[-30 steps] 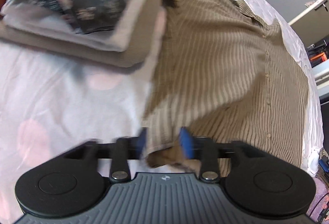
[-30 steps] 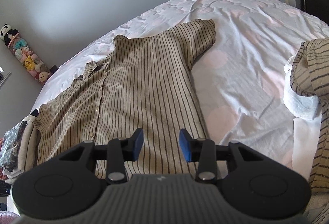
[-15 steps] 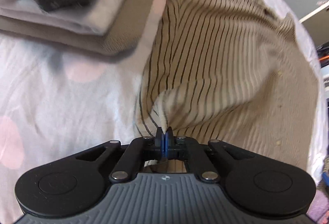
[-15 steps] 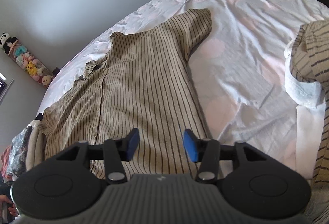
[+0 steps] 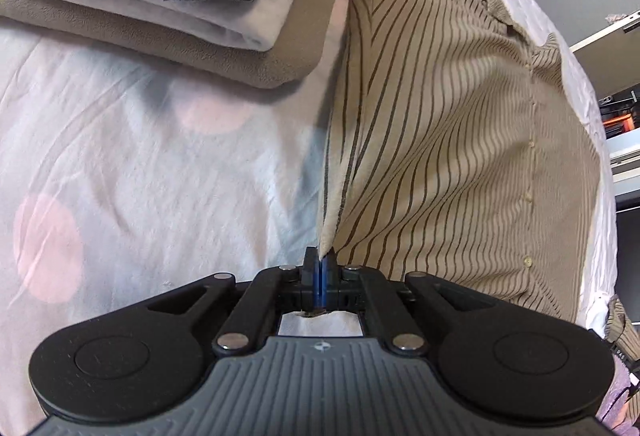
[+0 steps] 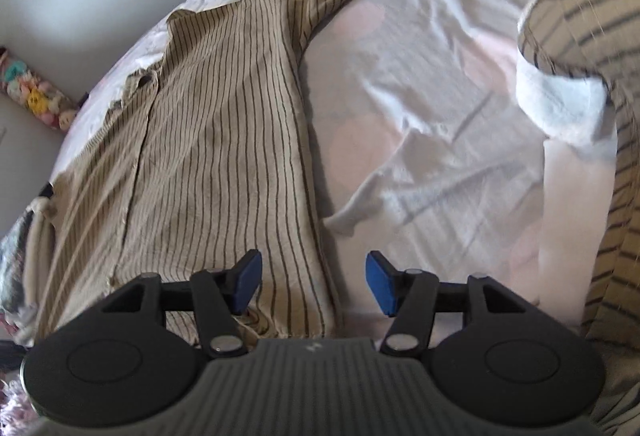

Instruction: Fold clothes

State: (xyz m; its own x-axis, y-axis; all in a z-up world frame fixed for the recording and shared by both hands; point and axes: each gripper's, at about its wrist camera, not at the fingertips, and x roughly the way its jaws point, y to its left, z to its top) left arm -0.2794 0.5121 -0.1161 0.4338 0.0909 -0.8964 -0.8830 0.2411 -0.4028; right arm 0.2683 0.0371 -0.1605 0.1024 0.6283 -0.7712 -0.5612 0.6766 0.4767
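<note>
Left gripper (image 5: pixel 321 268): closed onto tan dark-striped button shirt (image 5: pixel 460 140) hem, now lifted.
Right gripper (image 6: pixel 312 282): widened, lowered over hem.

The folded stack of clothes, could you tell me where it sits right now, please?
In the left wrist view, the folded stack lies upper left on the bedsheet, directly beside the striped shirt.
</note>
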